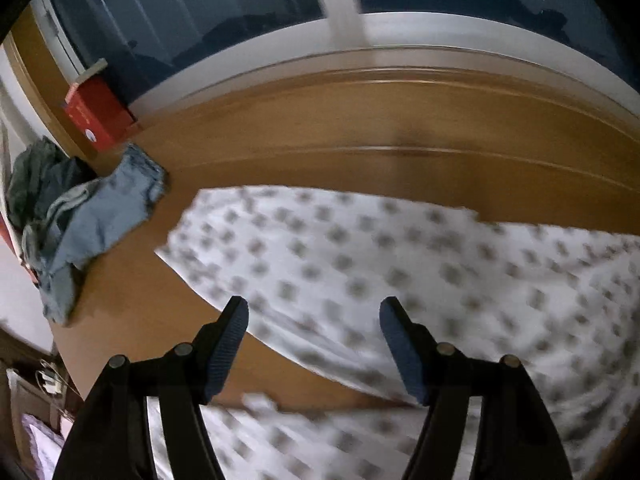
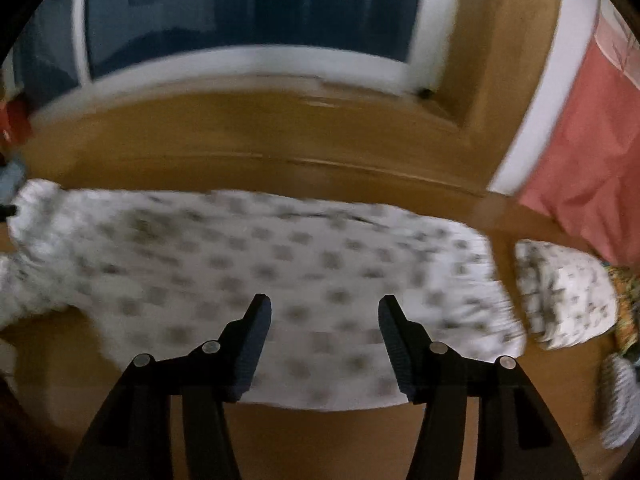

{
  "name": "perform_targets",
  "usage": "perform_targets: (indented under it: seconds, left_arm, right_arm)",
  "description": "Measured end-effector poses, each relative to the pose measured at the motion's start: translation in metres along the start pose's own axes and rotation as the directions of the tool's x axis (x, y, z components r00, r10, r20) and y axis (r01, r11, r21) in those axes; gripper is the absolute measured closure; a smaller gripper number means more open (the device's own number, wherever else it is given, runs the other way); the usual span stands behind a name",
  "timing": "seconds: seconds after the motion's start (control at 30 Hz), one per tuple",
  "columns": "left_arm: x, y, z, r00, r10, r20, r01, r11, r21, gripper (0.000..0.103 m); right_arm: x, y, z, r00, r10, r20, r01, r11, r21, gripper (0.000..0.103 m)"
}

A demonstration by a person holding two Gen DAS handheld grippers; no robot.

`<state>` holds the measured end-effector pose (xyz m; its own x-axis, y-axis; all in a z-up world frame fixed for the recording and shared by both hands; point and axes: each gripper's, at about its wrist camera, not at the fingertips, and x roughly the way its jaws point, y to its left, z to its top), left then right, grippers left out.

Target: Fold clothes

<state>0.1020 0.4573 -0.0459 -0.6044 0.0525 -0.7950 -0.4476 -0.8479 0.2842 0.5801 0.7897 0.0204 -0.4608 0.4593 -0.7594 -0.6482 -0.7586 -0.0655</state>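
Note:
A white garment with a grey repeated print (image 1: 360,264) lies spread flat on the wooden surface (image 1: 360,132). Both views are blurred by motion. My left gripper (image 1: 314,308) hovers above the garment's left part, near its diagonal edge, open with nothing between its fingers. A second flap of the same print shows under the left gripper at the bottom of that view. In the right wrist view the garment (image 2: 240,256) stretches across the middle. My right gripper (image 2: 324,306) hangs over its near edge, open and holding nothing.
A heap of blue and grey clothes (image 1: 92,216) lies at the left beside a red box (image 1: 100,114). A folded white printed piece (image 2: 564,292) sits right of the garment, with a striped item (image 2: 620,400) nearer. Pink fabric (image 2: 580,140) hangs at the right. A dark window (image 2: 248,12) is behind.

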Motion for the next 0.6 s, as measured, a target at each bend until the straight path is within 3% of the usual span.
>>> perform_targets:
  seconds: [0.17, 0.27, 0.43, 0.6]
  left_arm:
    - [0.059, 0.047, 0.024, 0.999, 0.033, -0.001, -0.032, 0.999, 0.028, 0.036]
    - [0.093, 0.070, 0.032, 0.999, 0.032, -0.013, -0.031, 0.998, 0.059, 0.036]
    - [0.113, 0.091, 0.028, 1.000, -0.003, -0.012, 0.004, 0.996, 0.087, 0.035]
    - [0.106, 0.098, 0.010, 0.999, 0.033, -0.013, -0.032, 0.997, 0.077, 0.034]
  right_arm:
    - [0.021, 0.057, -0.004, 0.999, 0.010, -0.034, -0.007, 0.996, 0.087, 0.048]
    - [0.040, 0.081, -0.010, 0.996, -0.064, -0.069, 0.069, 0.995, 0.072, 0.048]
    - [0.048, 0.083, -0.024, 0.987, -0.115, -0.116, 0.130, 0.982, 0.135, 0.048]
    - [0.046, 0.071, -0.029, 0.985, -0.115, -0.132, 0.138, 0.975, 0.176, 0.048]
